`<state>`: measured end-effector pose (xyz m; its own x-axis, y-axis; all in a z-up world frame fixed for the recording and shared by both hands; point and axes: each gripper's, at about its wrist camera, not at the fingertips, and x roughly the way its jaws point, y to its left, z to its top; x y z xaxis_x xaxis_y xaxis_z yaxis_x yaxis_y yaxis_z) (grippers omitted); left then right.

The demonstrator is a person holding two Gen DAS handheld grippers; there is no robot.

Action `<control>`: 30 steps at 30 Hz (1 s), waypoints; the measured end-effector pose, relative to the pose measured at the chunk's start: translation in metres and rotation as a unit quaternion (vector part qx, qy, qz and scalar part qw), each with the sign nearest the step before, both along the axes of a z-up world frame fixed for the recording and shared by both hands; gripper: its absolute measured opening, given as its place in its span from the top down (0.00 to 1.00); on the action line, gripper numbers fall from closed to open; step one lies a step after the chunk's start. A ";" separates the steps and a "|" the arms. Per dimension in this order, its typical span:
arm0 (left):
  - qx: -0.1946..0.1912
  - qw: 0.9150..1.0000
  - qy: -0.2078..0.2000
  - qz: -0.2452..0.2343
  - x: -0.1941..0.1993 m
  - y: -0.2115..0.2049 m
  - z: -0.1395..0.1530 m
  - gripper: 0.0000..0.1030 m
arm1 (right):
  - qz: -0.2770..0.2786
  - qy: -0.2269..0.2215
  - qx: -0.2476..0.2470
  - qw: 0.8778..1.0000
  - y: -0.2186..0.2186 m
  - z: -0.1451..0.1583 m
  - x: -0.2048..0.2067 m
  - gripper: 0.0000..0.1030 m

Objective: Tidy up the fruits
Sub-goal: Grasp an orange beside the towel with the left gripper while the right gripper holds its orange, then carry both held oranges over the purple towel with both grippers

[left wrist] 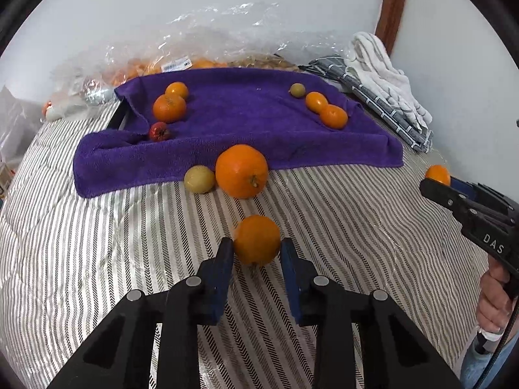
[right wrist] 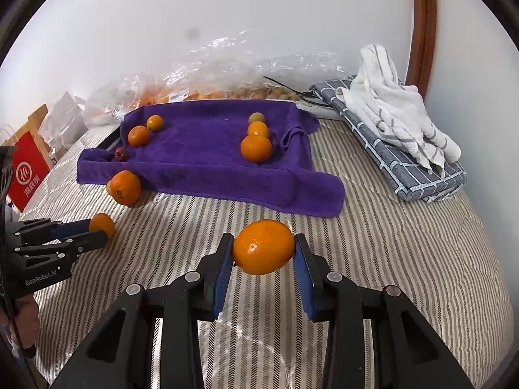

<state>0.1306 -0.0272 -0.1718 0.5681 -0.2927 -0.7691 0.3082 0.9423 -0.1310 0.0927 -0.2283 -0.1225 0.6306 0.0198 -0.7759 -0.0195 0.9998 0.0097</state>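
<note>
- each pair of tongs pinches a mandarin: the left tongs (left wrist: 257, 248) grip one mandarin (left wrist: 257, 239) between their blue pads, and the right tongs (right wrist: 263, 248) clamp a second mandarin (right wrist: 263, 247) at its two ends, both held above the striped bed (right wrist: 389, 259).
- just ahead of the left tongs, a big orange (left wrist: 241, 170) and a yellowish fruit (left wrist: 199, 179) sit touching at the near edge of the purple towel (left wrist: 233, 120).
- farther ahead on the towel, fruits lie in two groups, left and right; a small red fruit (left wrist: 159, 131) sits by the left group.
- risk: round, smooth peel may squirt out of the pads; released on the soft, folded towel, a mandarin could roll off or knock its neighbours.
</note>
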 end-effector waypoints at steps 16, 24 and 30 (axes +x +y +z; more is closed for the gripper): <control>-0.031 0.999 -0.013 0.040 -0.008 0.026 0.027 0.73 | 0.001 -0.004 0.000 1.000 0.010 0.010 0.006 0.64; -0.027 0.998 -0.020 0.058 -0.014 0.040 0.049 0.73 | -0.001 -0.009 0.003 1.000 0.018 0.029 0.007 0.64; -0.034 0.996 -0.018 0.075 -0.014 0.050 0.066 0.73 | -0.004 -0.014 0.002 1.000 0.020 0.048 0.007 0.64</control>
<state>0.1162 0.0231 -0.1055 0.6370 -0.2524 -0.7284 0.1698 0.9676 -0.1867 0.1000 -0.2087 -0.0744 0.6525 0.0177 -0.7576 -0.0125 0.9998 0.0125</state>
